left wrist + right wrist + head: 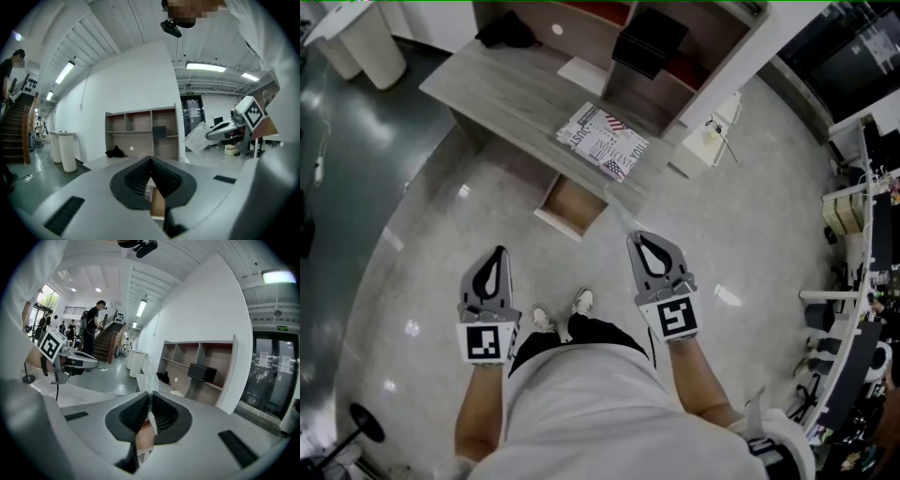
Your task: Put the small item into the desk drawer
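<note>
right gripper [637, 239] fingers pinch a small clear item [150, 377]; left gripper [499, 251] fingers closed together.

The left gripper [151, 161] has its jaws pressed together with nothing between them. Straight ahead of it stands a grey desk [97, 161] backed by open shelves [140, 133]. Off to its right, the right gripper [211, 135] pinches a pale flat sheet [197, 138]

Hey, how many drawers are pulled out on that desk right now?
1. The open drawer juts from the front edge of the desk, just below and left of the patterned magazine. Any closed drawers can't be made out from this angle.
</note>
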Demonstrator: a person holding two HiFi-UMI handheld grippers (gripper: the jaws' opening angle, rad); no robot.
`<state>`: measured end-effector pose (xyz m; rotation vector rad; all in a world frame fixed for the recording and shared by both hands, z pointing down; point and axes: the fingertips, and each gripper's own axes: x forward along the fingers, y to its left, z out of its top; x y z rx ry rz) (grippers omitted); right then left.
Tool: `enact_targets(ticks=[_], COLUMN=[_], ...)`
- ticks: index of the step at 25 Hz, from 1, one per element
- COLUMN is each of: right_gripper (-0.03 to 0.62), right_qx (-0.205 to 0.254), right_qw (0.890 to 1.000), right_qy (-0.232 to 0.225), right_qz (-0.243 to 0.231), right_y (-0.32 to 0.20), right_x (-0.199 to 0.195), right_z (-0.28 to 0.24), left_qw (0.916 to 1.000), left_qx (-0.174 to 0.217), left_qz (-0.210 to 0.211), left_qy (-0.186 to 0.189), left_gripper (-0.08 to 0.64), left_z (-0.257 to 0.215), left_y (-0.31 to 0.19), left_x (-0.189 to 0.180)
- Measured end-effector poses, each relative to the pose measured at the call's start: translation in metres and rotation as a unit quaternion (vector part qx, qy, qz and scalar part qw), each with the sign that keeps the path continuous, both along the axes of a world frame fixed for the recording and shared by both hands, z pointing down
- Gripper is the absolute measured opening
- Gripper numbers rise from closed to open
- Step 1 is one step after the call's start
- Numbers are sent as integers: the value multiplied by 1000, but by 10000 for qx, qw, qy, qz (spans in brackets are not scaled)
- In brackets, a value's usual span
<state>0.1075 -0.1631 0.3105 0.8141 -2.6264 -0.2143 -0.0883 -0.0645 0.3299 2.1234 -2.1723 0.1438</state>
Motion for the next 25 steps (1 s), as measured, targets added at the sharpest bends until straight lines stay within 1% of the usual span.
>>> enact_targets(ticks=[6,8,11,14,17,21,25], right_gripper=[31,31,31,31,31,31,31], right_qx=[-314,-476,-699,-772,-892,-1308,-1437], right_qw=[9986,9975,9949,9924,9899,9838,9797], right_qy=[346,426,557,767,973,1187,1386], right_qz=[-232,-314,-460,-566,-525,-308,-193], right_y=[-6,-7,-10,-16,-26,-40,-48], right_x=[-15,-23,-36,-47,-56,-65,-74], right_z=[41,61,91,128,171,231,276], left_qw=[9994,9991,9986,9983,9978,9969,9956], left_qx=[-248,-332,-445,-521,-585,-519,-616], left_qz=[-225,-251,-288,-252,-272,-440,-483], left_qy=[14,-5,69,75,140,398,521], left_gripper=[17,17,17,17,17,17,17], left_z=[20,30,43,55,72,84,97], left_y=[2,1,-4,-6,-6,-6,-2], left_x=[-8,-11,-13,-12,-14,-19,-18])
